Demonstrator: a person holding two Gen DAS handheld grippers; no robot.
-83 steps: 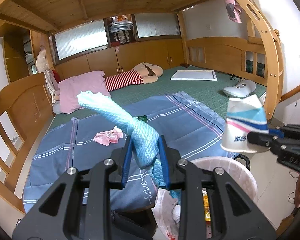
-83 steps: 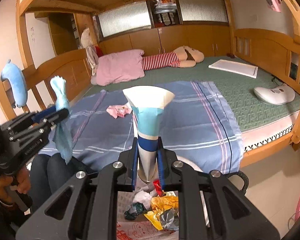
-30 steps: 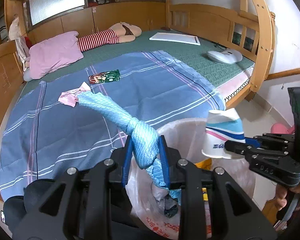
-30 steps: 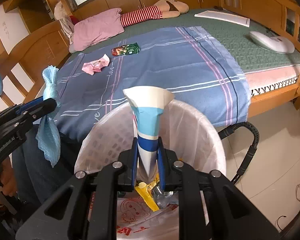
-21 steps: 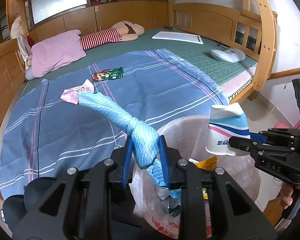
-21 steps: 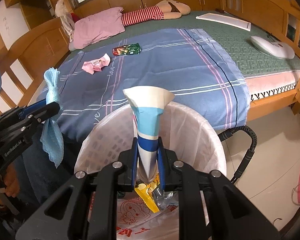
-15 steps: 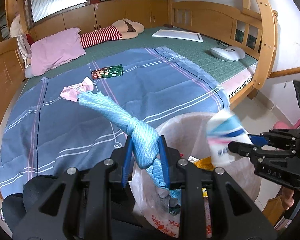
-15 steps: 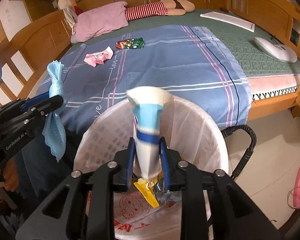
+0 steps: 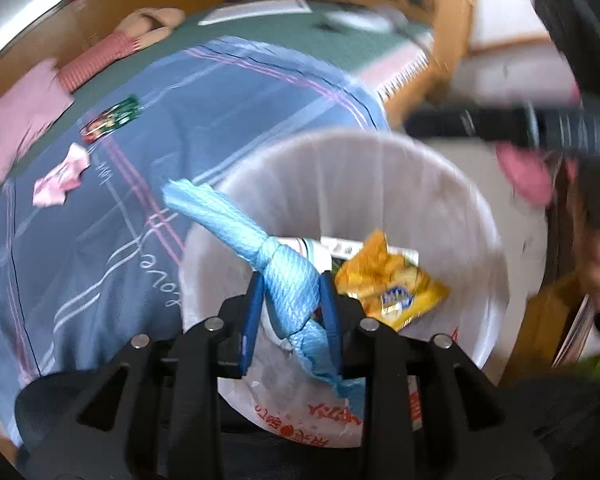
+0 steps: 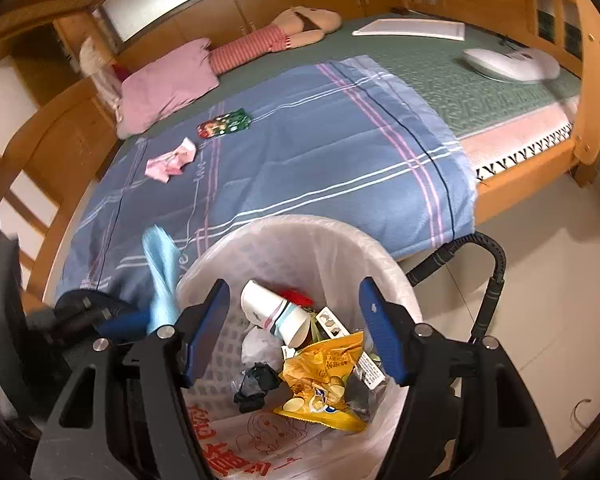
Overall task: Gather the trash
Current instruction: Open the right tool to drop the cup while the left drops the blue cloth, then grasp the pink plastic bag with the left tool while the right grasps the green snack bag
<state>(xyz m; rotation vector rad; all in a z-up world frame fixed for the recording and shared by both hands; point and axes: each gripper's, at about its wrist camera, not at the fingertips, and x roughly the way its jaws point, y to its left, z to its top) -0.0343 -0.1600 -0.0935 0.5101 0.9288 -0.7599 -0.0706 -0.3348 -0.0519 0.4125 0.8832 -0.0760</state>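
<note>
In the left wrist view a knotted light-blue cloth (image 9: 220,216) sits between the pads of my left gripper (image 9: 292,304), right over the white lined trash bin (image 9: 380,140). Those jaws are opening, and the pads still touch the cloth. From the right wrist camera, my right gripper (image 10: 294,286) hangs above the trash bin (image 10: 300,222), its jaws opening wide with nothing between them. The blue-and-white paper cup (image 10: 276,314) lies on its side inside the bin beside a yellow snack bag (image 10: 324,380). The left gripper (image 10: 112,320) with the cloth (image 10: 162,272) shows at the bin's left rim.
A crumpled pink paper (image 10: 170,160) and a green-and-red wrapper (image 10: 224,124) lie on the blue blanket (image 10: 320,152). Further back are a pink pillow (image 10: 168,80) and a white device (image 10: 512,64). A black hose (image 10: 492,264) curves beside the bin, on the tiled floor.
My right gripper opened and the paper cup dropped into the bin. My left gripper came down over the bin and rolled, still with the blue cloth between its pads.
</note>
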